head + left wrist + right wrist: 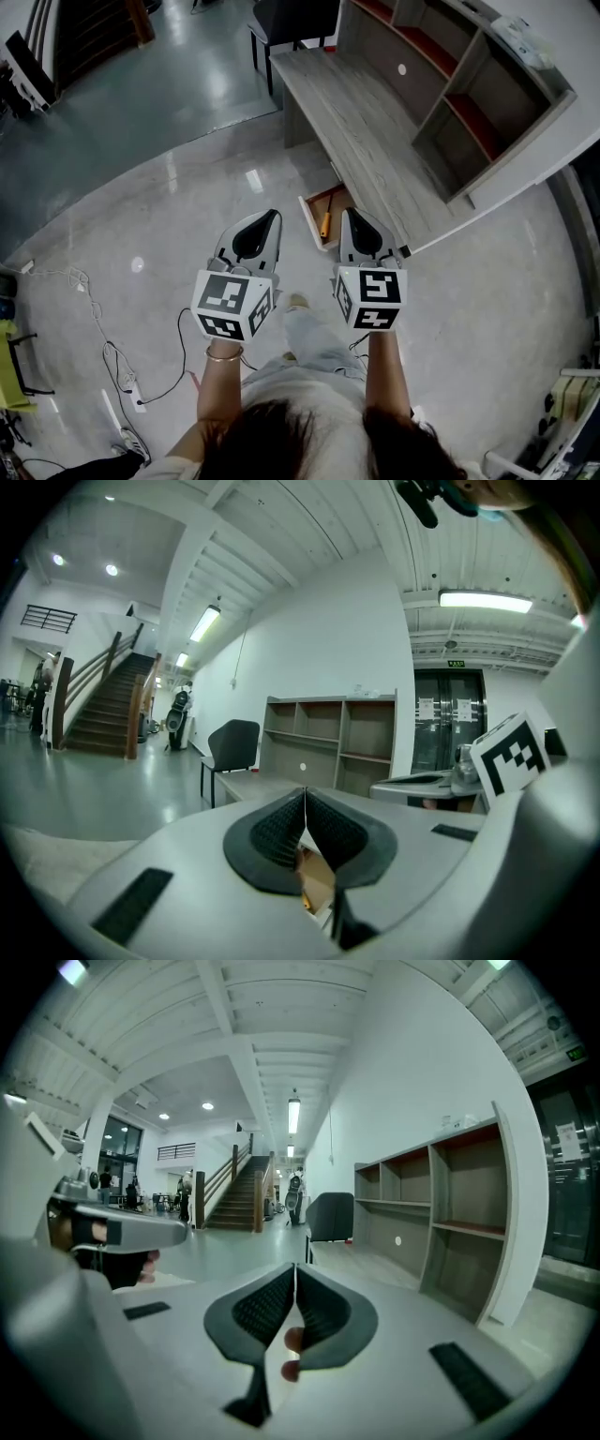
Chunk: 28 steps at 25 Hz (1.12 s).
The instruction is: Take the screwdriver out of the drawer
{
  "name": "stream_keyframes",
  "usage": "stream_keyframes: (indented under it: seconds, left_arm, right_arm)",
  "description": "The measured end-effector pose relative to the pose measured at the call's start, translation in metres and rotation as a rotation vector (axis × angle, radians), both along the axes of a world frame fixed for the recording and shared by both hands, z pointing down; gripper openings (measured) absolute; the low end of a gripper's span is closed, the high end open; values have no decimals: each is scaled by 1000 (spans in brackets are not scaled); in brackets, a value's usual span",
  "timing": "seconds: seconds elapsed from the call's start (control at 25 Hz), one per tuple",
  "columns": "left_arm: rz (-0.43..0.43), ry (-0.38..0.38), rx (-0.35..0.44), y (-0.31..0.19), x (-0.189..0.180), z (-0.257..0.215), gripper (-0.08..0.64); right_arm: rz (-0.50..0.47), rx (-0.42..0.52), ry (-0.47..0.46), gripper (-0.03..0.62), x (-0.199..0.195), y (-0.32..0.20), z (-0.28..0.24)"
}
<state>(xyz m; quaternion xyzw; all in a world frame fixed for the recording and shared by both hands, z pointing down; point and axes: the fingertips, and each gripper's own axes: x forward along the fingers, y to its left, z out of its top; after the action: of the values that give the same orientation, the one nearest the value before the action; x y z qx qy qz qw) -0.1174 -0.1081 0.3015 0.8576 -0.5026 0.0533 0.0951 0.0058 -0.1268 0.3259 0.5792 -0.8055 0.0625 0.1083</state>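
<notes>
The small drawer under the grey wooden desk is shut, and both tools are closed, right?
No, the small wooden drawer under the grey wooden desk is open, with a yellow-handled screwdriver inside; the head view shows it. The left tool and right tool are closed.

No lettering, label or number can be read anywhere

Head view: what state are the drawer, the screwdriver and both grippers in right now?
Drawer: pulled open from under the desk.
Screwdriver: lying inside the drawer, not gripped.
Left gripper: jaws together, holding nothing.
Right gripper: jaws together, not on the screwdriver, held near the drawer.
</notes>
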Motion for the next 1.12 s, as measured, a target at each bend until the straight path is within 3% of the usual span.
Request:
stream_keyframes:
  seconds: [0.92, 1.12]
  left_arm:
    - [-51, -21, -125, -114, 7, 72, 18]
    - [-24, -46, -154, -133, 6, 92, 18]
  right_arm:
    - [-5, -196, 45, 29, 7, -99, 115]
    - [10, -250, 61, 29, 5, -116, 141]
